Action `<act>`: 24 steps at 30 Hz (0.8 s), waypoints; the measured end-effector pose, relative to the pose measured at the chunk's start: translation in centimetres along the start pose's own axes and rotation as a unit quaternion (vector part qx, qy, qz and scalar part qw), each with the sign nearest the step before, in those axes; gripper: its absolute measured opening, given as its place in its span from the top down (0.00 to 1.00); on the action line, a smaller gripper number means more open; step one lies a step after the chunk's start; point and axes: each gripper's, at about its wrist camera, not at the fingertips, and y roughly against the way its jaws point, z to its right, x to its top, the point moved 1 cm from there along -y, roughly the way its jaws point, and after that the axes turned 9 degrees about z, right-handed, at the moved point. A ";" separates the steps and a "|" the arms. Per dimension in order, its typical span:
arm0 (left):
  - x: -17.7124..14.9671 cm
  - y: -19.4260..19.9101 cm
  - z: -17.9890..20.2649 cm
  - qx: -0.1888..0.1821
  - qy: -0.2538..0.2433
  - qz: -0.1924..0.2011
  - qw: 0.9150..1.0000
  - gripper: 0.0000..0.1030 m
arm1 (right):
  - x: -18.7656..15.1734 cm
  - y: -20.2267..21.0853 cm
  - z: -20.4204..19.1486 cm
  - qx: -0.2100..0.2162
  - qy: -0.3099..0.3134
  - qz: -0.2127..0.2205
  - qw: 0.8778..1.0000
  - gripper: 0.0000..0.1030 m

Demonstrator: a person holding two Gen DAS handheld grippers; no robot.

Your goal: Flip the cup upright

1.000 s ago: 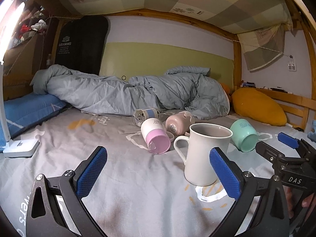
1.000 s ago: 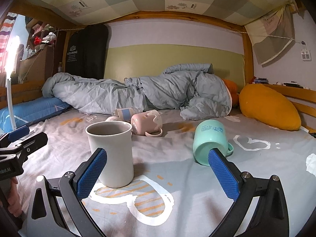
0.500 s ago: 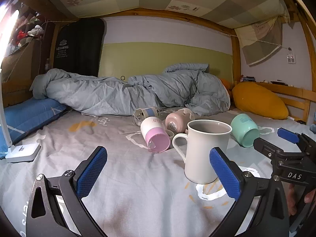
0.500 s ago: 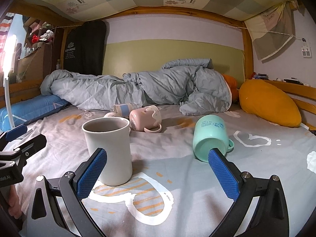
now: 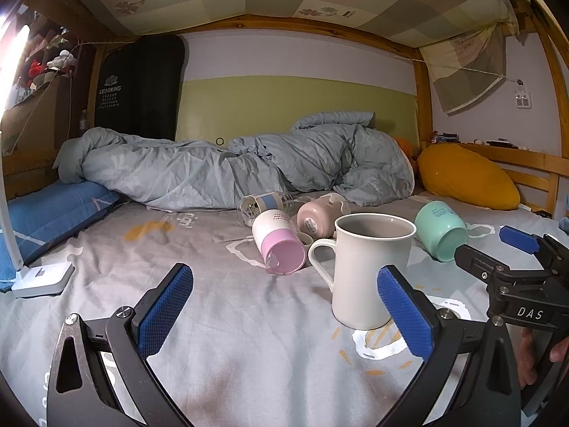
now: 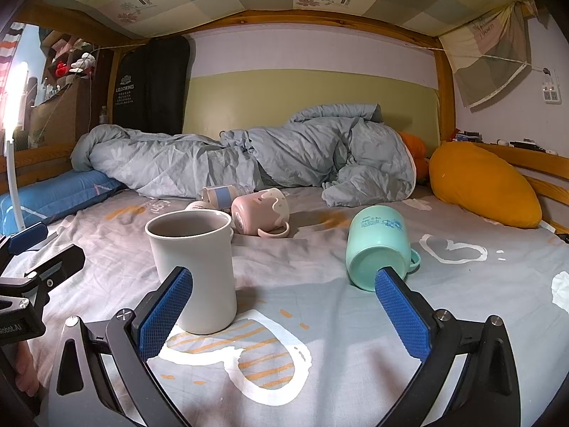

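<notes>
A white mug (image 5: pixel 370 267) (image 6: pixel 193 267) stands upright on the grey bedsheet. A mint green cup (image 5: pixel 441 231) (image 6: pixel 378 245) lies on its side to its right. A pink-and-white cup (image 5: pixel 279 243), a pale pink mug (image 5: pixel 318 213) (image 6: pixel 259 211) and a clear bottle (image 5: pixel 261 206) (image 6: pixel 220 194) lie tipped behind. My left gripper (image 5: pixel 284 306) is open and empty, just in front of the white mug. My right gripper (image 6: pixel 284 306) is open and empty, between the white mug and the green cup; it also shows in the left wrist view (image 5: pixel 512 259).
A rumpled grey duvet (image 5: pixel 249 167) lies across the back of the bed. An orange pillow (image 6: pixel 483 185) sits at the right, a blue pillow (image 5: pixel 53 213) and a white lamp base (image 5: pixel 42 279) at the left. Wooden bed rails run along both sides.
Both grippers have drawn back slightly and tilted up a little. The cups have not moved and both grippers stay open.
</notes>
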 end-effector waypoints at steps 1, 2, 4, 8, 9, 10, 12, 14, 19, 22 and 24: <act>0.0 0.0 0.0 0.000 -0.001 0.000 1.000 0.00 | 0.0 0.0 0.0 0.000 0.000 0.000 1.000 0.00; 0.0 0.0 0.0 0.000 -0.001 -0.001 1.000 0.00 | 0.0 0.0 0.0 0.000 0.000 -0.001 1.000 0.00; 0.0 0.0 0.0 0.000 -0.001 0.000 1.000 0.00 | 0.0 0.0 0.0 0.000 0.000 -0.001 1.000 0.00; 0.0 0.0 0.0 0.000 -0.001 0.000 1.000 0.00 | 0.0 0.0 0.0 0.000 0.000 -0.001 1.000 0.00; 0.0 0.0 0.0 0.000 -0.001 0.000 1.000 0.00 | 0.0 0.0 0.0 -0.001 0.000 -0.001 1.000 0.00; 0.0 0.0 0.0 0.000 -0.001 0.001 1.000 0.00 | 0.0 0.0 0.0 0.000 0.000 -0.001 1.000 0.00; 0.0 0.0 -0.1 0.001 -0.001 0.000 1.000 0.00 | 0.0 0.0 0.0 0.000 0.001 -0.001 1.000 0.00; -0.1 0.0 -0.1 0.001 0.000 -0.001 1.000 0.00 | 0.1 0.0 0.0 0.000 0.001 -0.002 1.000 0.00; -0.3 0.0 0.0 0.004 -0.004 -0.003 1.000 0.00 | -0.1 0.0 0.2 0.000 0.000 -0.003 1.000 0.00; -0.4 0.0 0.0 0.004 -0.007 -0.004 1.000 0.00 | -0.1 -0.1 0.2 0.000 0.000 -0.003 1.000 0.00; -0.4 0.0 0.0 0.004 -0.006 -0.006 1.000 0.00 | -0.1 0.0 0.2 0.000 0.000 -0.003 1.000 0.00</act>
